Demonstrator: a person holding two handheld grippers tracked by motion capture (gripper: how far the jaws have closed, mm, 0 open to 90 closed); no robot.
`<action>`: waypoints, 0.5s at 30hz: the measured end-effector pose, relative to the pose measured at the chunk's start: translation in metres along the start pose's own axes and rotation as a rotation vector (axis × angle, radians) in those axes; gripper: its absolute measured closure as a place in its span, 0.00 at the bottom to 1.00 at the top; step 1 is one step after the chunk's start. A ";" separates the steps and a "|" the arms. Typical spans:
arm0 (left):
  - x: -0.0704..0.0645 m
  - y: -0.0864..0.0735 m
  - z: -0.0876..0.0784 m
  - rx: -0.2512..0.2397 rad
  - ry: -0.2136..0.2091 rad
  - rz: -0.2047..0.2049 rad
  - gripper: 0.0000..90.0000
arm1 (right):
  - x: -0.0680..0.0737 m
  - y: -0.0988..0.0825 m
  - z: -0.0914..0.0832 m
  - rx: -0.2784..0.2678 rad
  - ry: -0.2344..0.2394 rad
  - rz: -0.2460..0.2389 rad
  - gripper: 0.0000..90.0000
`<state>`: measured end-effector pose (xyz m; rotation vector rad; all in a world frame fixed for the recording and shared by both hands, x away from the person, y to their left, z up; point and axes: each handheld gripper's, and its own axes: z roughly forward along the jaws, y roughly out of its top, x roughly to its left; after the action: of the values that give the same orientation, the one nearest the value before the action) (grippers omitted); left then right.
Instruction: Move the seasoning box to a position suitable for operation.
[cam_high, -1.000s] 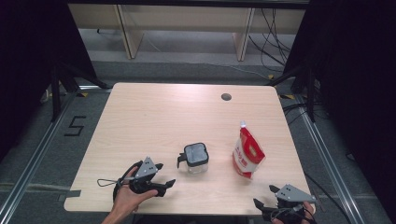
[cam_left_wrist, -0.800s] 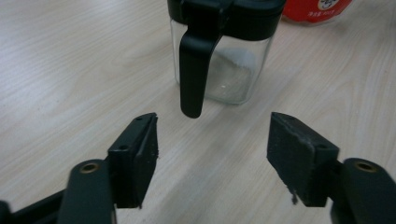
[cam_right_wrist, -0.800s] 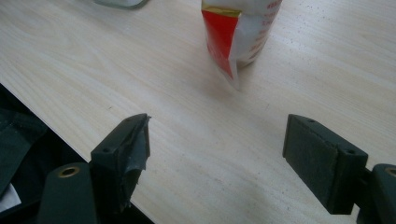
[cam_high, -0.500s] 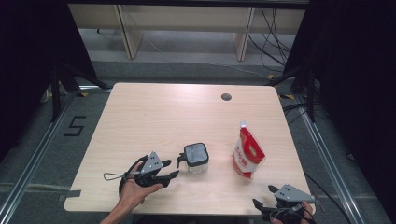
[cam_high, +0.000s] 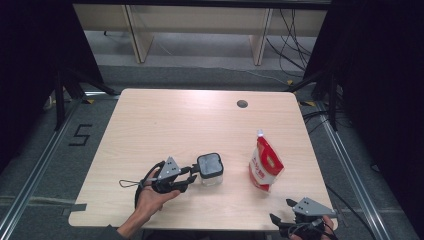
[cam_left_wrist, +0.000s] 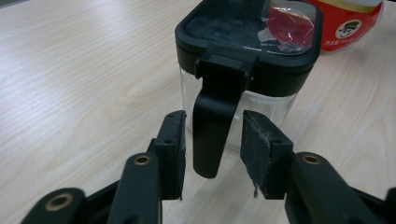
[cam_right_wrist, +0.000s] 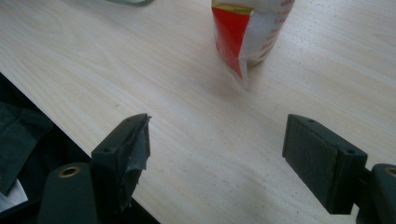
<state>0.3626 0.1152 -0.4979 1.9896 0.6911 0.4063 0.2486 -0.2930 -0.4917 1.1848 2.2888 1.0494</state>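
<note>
The left gripper (cam_left_wrist: 212, 156) has been closing its jaws around the jar (cam_left_wrist: 243, 60) latch (cam_left_wrist: 212, 126), not yet touching. Off-centre closure risks tipping the jar. The right gripper (cam_right_wrist: 217, 158) stands wide open.

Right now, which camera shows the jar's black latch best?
The left gripper view: the latch hangs close up between the left tool's pads. In the high view it is a tiny dark bit by the jar. The right gripper view catches just the jar's bottom edge.

jar (cam_left_wrist: 243, 100): clear glass, matt black plastic lid | table (cam_high: 175, 125): pale wood-grain
</note>
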 end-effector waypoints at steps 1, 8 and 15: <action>0.001 0.001 0.002 0.005 0.002 0.021 0.72 | -0.002 0.000 0.000 -0.004 -0.007 -0.025 0.27; 0.002 0.001 0.005 0.003 0.001 0.029 0.80 | -0.002 0.000 0.000 -0.008 -0.003 -0.023 0.27; 0.004 0.002 0.004 0.013 -0.039 0.013 0.80 | -0.002 0.001 0.000 -0.008 -0.002 -0.022 0.28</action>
<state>0.3687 0.1140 -0.4986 2.0106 0.6576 0.3704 0.2497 -0.2943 -0.4911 1.1542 2.2887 1.0488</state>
